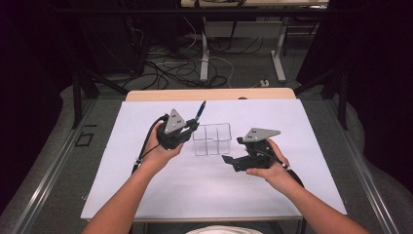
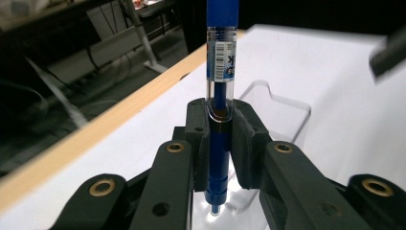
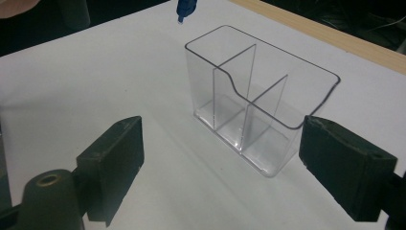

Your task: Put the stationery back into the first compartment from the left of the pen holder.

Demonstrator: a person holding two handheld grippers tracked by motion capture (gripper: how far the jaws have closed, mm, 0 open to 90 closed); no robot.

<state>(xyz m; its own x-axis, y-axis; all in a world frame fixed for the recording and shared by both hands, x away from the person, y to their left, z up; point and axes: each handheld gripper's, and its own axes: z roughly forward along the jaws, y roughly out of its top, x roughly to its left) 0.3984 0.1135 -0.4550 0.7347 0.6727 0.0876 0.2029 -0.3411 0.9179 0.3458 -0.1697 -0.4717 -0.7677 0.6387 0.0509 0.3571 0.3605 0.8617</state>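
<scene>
The person's left gripper [image 1: 187,127] is pinching a blue pen [image 2: 221,62] — its jaws are pressed against the barrel from both sides, just below the clear section with the barcode label. In the left gripper view the pen stands upright between the pads, its narrow tip pointing down, its blue upper end running out of the top of the picture. From the high view the pen slants up and away from the gripper, which hovers just left of a clear plastic organizer [image 1: 212,139].

That organizer stands upright on the white table top [image 1: 195,185], about in the middle, between the two hands. The right gripper view shows it well: a clear box with rounded corners, split by inner walls into compartments, all empty. A blue end of the pen shows above its far left corner, apart from the rim.

The right gripper [image 1: 234,153] sits to the right of the organizer, jaws spread wide, holding nothing — the organizer lies between and beyond them.
</scene>
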